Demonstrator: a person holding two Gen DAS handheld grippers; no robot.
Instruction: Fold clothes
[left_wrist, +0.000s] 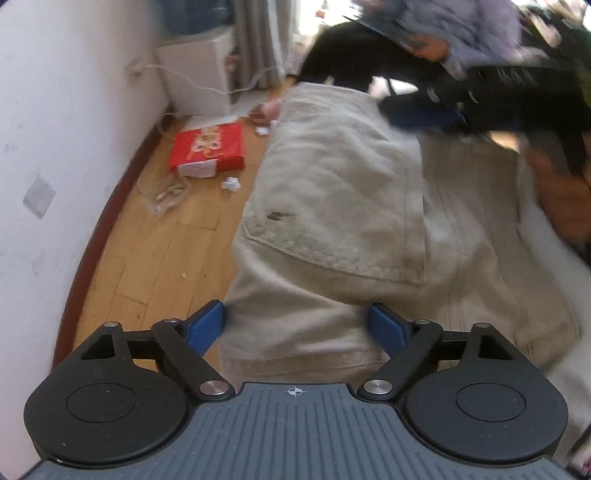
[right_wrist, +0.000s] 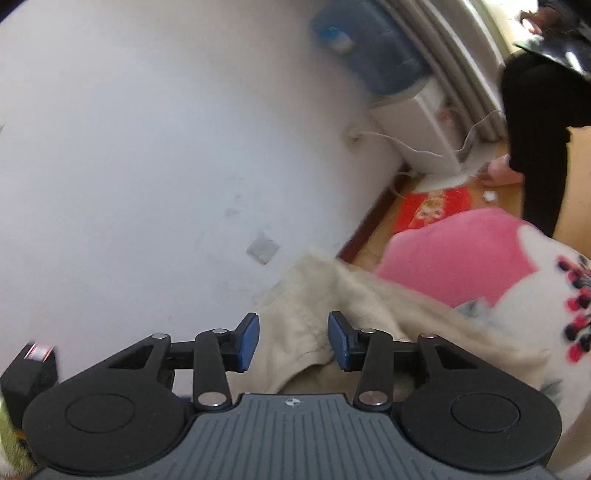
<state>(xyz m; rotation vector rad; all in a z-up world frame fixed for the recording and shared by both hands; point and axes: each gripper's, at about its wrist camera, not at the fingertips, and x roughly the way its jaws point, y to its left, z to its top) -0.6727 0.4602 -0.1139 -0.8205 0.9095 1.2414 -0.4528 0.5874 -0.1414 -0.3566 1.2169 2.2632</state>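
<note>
Beige trousers (left_wrist: 332, 184) lie folded lengthwise along the edge of a bed, pocket side up, with a small dark stain. My left gripper (left_wrist: 297, 325) points down over their near end. It is open wide, with the cloth lying between the blue pads (left_wrist: 207, 325) but not pinched. My right gripper (left_wrist: 417, 110) shows blurred at the trousers' far end, a hand (left_wrist: 561, 199) behind it. In the right wrist view that gripper (right_wrist: 293, 343) stands partly open over a beige cloth edge (right_wrist: 306, 295), with a gap showing between its pads.
A wooden floor (left_wrist: 155, 258) runs along a white wall on the left, with a red box (left_wrist: 207, 149), paper scraps and a water dispenser (left_wrist: 199, 74). A person in black trousers (right_wrist: 535, 129) stands beyond the bed. A pink and white cloth (right_wrist: 461, 254) lies by the beige one.
</note>
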